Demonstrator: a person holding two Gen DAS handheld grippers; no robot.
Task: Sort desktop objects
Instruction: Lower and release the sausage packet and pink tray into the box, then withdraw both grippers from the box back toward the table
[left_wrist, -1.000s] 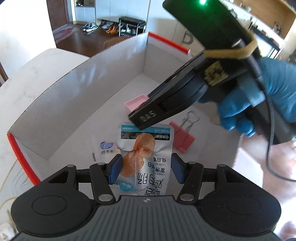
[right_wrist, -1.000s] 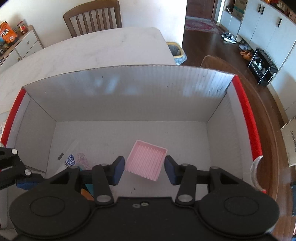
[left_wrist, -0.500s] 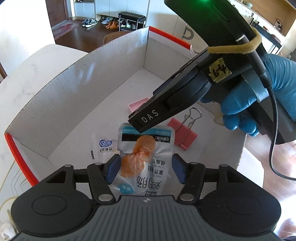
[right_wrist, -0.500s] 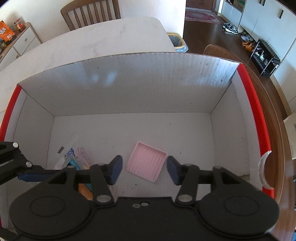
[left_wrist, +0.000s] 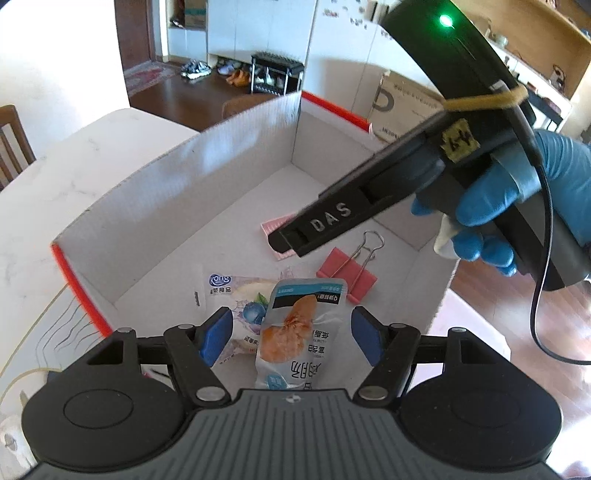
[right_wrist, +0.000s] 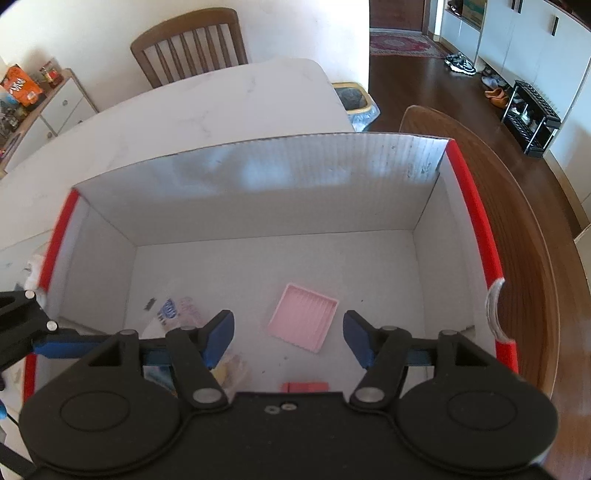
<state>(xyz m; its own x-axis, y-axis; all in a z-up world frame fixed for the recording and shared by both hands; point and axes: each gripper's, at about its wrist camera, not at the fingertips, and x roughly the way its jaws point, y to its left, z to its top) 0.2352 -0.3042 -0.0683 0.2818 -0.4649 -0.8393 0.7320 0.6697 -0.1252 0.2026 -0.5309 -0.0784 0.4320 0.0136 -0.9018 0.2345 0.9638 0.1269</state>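
Note:
A white cardboard box with red rims (left_wrist: 192, 173) (right_wrist: 258, 192) stands on the table. On its floor lie a silver snack pouch with an orange picture (left_wrist: 299, 332), a clear blueberry snack wrapper (left_wrist: 236, 299) (right_wrist: 181, 310), a pink binder clip (left_wrist: 347, 273) (right_wrist: 306, 387) and a pink ridged tray (right_wrist: 304, 321) (left_wrist: 275, 225). My left gripper (left_wrist: 291, 338) is open above the pouch, which lies loose between the fingers. My right gripper (right_wrist: 288, 339) is open and empty above the box; its body (left_wrist: 406, 184) shows in the left wrist view, held in a blue glove.
The box sits on a white marble table (right_wrist: 184, 118). A wooden chair (right_wrist: 192, 44) stands at the table's far side. A round wooden table (right_wrist: 524, 229) lies to the right of the box. A bin (right_wrist: 354, 99) stands on the floor beyond.
Both grippers have risen away from the box floor. The left fingers have spread wider and the snack pouch now lies loose on the floor.

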